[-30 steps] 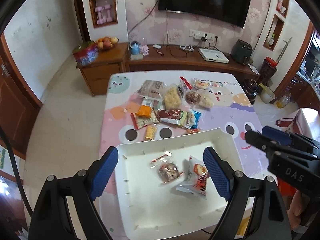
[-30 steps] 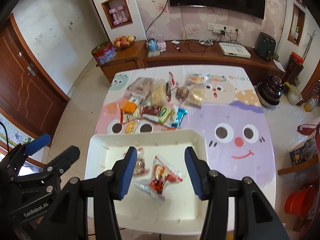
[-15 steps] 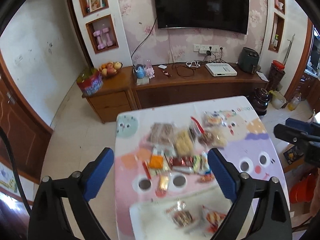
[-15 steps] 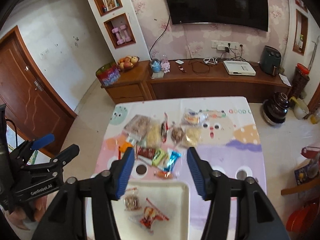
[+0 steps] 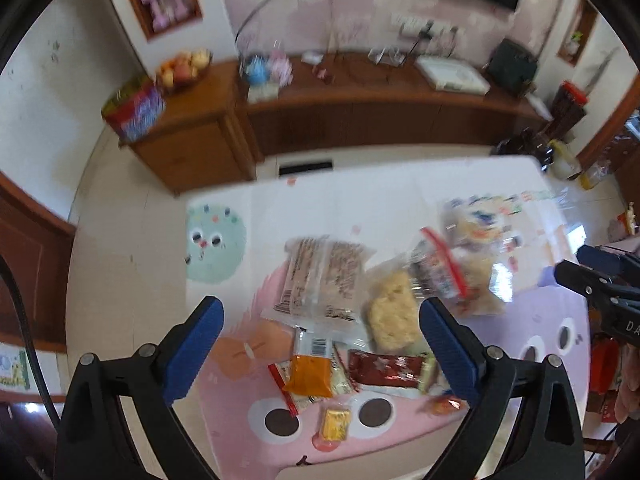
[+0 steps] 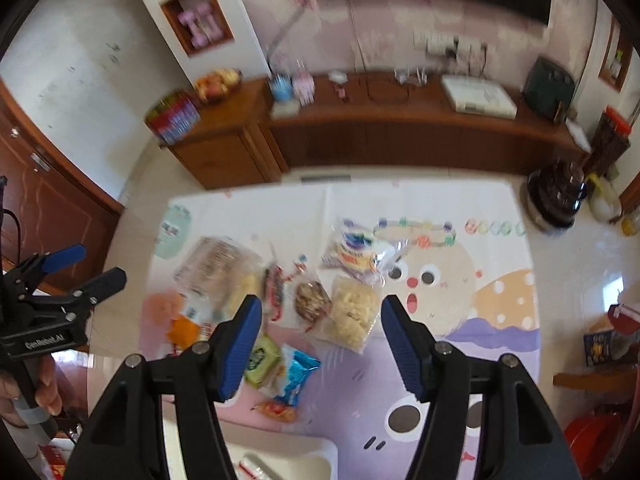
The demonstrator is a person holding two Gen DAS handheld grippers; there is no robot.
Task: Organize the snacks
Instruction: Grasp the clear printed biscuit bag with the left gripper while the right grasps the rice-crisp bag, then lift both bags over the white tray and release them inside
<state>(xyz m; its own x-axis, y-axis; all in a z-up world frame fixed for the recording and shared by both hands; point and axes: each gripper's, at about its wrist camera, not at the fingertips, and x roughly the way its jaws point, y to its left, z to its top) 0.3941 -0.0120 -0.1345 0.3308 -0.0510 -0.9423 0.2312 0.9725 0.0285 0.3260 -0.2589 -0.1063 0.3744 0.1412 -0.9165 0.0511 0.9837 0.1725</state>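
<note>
Several wrapped snacks lie in a pile on the cartoon-print tablecloth (image 5: 224,300). My left gripper (image 5: 320,320) hovers above a clear pack of brown bars (image 5: 324,280), a yellow crispy pack (image 5: 392,316), an orange packet (image 5: 312,376) and a dark red packet (image 5: 384,368). Its jaws are opening wide and hold nothing. My right gripper (image 6: 322,312) hangs over a round brown cookie (image 6: 312,300) and a second yellow crispy pack (image 6: 352,316). Its jaws are also opening, empty. A green packet (image 6: 262,356) and a blue packet (image 6: 296,376) lie nearer. Both views are blurred.
A corner of the white tray (image 6: 288,450) shows at the bottom of the right wrist view. A wooden cabinet (image 6: 400,136) with a fruit bowl (image 6: 218,82) and a tin stands beyond the table. A dark pot (image 6: 556,196) sits on the floor at the right.
Both grippers have swung forward from above the white tray to above the snack pile and dropped lower. The tray has slid out below the views. Both pairs of jaws stand wider.
</note>
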